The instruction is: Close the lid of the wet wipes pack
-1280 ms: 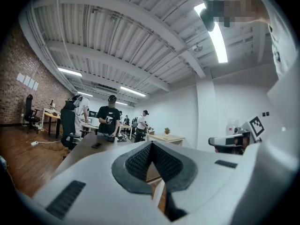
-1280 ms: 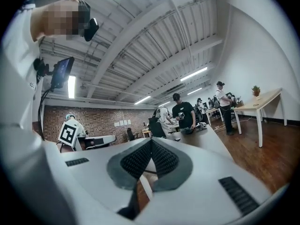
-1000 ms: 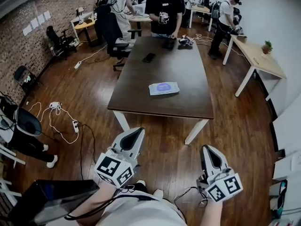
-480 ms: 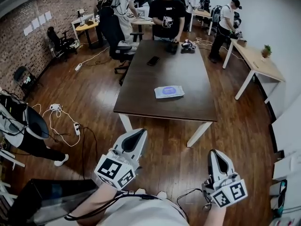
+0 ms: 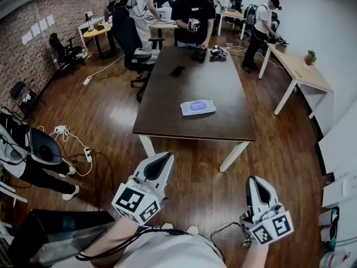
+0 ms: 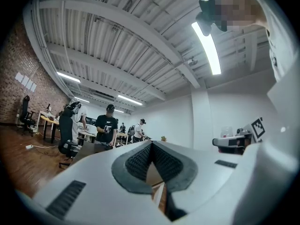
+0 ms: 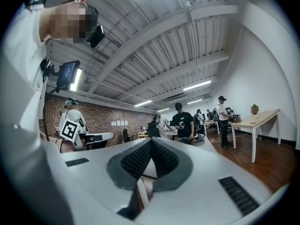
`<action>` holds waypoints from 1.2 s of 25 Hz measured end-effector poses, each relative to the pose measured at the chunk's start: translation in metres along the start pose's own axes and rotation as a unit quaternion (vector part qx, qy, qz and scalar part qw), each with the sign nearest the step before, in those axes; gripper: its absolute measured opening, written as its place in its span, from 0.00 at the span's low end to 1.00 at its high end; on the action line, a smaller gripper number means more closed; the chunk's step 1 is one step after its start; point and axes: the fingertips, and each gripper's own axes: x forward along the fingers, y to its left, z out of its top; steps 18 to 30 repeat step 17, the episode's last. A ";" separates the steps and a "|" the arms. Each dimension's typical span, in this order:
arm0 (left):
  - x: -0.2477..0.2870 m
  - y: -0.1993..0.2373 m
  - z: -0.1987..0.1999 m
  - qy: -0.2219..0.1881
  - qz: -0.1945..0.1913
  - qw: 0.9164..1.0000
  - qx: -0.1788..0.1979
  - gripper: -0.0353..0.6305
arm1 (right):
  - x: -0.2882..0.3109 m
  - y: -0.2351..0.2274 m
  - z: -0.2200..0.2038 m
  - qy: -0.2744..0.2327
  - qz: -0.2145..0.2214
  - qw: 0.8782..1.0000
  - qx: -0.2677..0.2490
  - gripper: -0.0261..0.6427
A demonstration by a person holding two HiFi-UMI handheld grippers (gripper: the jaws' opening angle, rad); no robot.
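Observation:
The wet wipes pack (image 5: 197, 107) is a flat white pack with a blue oval on top. It lies near the front edge of the dark table (image 5: 167, 113), well ahead of both grippers. My left gripper (image 5: 165, 157) is held over the wooden floor, short of the table, shut and empty. My right gripper (image 5: 250, 181) hangs further back at the right, also shut with nothing in it. In the left gripper view the left gripper (image 6: 151, 144) has its ribbed pads together. The right gripper (image 7: 151, 140) looks the same in its own view. I cannot tell how the pack's lid stands.
A black phone (image 5: 177, 71) and some devices (image 5: 217, 52) lie at the table's far end, where a person in a black shirt (image 5: 193, 15) stands. An office chair (image 5: 131, 38) is at the far left, a light wooden table (image 5: 304, 71) at the right, floor cables (image 5: 83, 149) at the left.
The right gripper has slid a little toward the lower right of the head view. The head view has shifted slightly. Both grippers stay shut.

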 end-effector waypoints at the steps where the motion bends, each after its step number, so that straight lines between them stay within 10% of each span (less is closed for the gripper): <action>1: 0.001 0.000 0.001 -0.001 -0.001 1.000 0.000 0.05 | 0.000 0.000 0.001 0.000 -0.001 1.000 -0.001 0.05; 30: 0.004 -0.003 -0.003 -0.007 -0.011 1.000 0.001 0.05 | 0.001 0.000 0.001 -0.003 0.002 1.000 -0.004 0.05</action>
